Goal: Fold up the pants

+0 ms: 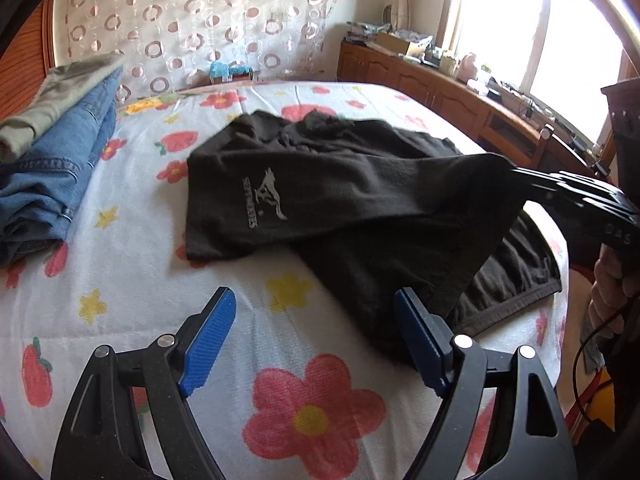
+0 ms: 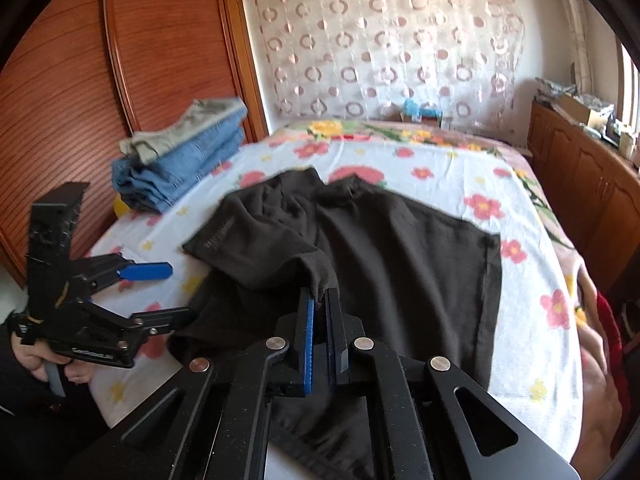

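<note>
A bed (image 1: 132, 280) under a white flowered sheet fills both views, with a wooden headboard (image 2: 60, 120) along 1 side and a ring-patterned curtain (image 2: 380, 40) past the far edge. A wooden cabinet (image 1: 420, 84) runs beside the bed below a bright window (image 1: 520, 20). The black pants (image 1: 340, 200) lie across the middle of the bed toward the near edge, 1 part doubled over the rest so a pale printed logo (image 1: 266, 198) faces up. A stack of 2 folded garments, jeans (image 1: 60, 168) with an olive piece (image 1: 60, 96) on top, sits at the far corner by the headboard. The right gripper (image 2: 319, 300) has its jaws pressed together, pinching a raised corner of the pants. The left gripper (image 1: 314, 328) hangs over the near edge with jaws spread wide, holding nothing, its right finger just beside the pants' edge.
</note>
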Motion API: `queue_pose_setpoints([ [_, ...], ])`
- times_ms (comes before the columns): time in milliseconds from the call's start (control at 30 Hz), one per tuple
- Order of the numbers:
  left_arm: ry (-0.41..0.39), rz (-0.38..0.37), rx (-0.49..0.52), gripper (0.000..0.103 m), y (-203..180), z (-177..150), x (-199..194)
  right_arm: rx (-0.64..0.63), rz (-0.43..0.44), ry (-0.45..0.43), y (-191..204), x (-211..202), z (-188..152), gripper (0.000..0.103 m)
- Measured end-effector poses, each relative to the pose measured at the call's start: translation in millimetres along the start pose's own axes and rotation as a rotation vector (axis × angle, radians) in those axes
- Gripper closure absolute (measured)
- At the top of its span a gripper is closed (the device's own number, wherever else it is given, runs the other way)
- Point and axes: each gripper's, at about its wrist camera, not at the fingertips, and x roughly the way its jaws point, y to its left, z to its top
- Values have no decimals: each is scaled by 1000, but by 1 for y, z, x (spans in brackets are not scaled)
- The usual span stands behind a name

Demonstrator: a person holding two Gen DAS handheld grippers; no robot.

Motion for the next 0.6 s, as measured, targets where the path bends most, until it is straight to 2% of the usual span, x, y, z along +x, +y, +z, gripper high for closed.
queue_pose_setpoints([
  [233, -83, -30, 22, 21, -11, 9, -27, -13, -21, -96, 10, -40, -1, 99],
  [433, -102, -42, 44, 21, -19, 13, -34, -15, -54, -155, 15, -65, -8, 99],
  [600, -102, -48, 52, 21, -21, 15, -34, -7, -82, -157, 11, -77, -21, 99],
])
